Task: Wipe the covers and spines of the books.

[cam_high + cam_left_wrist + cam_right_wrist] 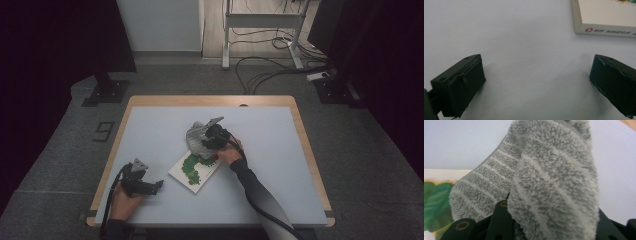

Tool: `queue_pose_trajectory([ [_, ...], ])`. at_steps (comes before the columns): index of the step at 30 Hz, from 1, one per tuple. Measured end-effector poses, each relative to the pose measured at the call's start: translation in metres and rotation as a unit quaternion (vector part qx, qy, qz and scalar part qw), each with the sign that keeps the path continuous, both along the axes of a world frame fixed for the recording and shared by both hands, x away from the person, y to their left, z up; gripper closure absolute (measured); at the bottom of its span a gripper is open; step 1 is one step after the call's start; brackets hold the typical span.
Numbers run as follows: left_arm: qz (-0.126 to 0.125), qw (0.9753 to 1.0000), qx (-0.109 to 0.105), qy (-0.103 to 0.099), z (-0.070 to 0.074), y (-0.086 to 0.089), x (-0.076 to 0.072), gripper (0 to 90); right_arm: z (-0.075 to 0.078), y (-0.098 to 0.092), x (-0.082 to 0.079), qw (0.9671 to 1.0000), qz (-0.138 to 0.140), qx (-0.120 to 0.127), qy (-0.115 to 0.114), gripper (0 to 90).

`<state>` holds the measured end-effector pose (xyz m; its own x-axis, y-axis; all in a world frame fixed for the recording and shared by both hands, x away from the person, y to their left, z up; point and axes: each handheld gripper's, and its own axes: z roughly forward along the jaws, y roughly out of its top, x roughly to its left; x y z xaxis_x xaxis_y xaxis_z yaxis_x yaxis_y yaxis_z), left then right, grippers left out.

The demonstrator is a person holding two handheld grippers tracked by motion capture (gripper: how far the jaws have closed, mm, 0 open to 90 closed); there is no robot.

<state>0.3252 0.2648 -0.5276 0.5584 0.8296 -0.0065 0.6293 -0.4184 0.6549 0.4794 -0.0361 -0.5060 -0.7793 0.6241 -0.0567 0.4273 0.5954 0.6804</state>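
Right gripper (206,141) pinches fuzzy grey sock (544,177) above book (195,171), likely to drop it there; left gripper (156,186) rests spread wide, idle.

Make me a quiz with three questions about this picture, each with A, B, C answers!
1. Where does the book lie?
A. on the floor
B. on the table
C. on a chair

2. What colour is the fuzzy sock?
A. grey with pale stripes
B. red
C. blue

3. How is the left tool?
A. shut on the book
B. shut on the sock
C. open, holding nothing

Answers: 1 B, the book lies flat on the tabletop. 2 A, the right tool's view shows grey striped fluff. 3 C, its jaws stand wide apart over bare table.
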Motion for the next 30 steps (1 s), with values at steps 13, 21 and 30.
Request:
queue_pose_trajectory([
  [13,-0.001,1.0000,0.000,0.000,0.000,0.000,0.000,0.0,0.002,0.027,-0.022,0.9988,0.048,0.006,0.010,63.6],
  [21,0.000,1.0000,0.000,0.000,0.000,0.000,0.000,0.0,0.001,0.038,-0.034,0.9975,0.069,0.013,0.012,63.6],
  [30,-0.001,1.0000,0.002,0.000,0.001,0.002,-0.002,0.0,0.001,0.053,-0.051,0.9944,0.102,0.023,0.014,63.7],
])
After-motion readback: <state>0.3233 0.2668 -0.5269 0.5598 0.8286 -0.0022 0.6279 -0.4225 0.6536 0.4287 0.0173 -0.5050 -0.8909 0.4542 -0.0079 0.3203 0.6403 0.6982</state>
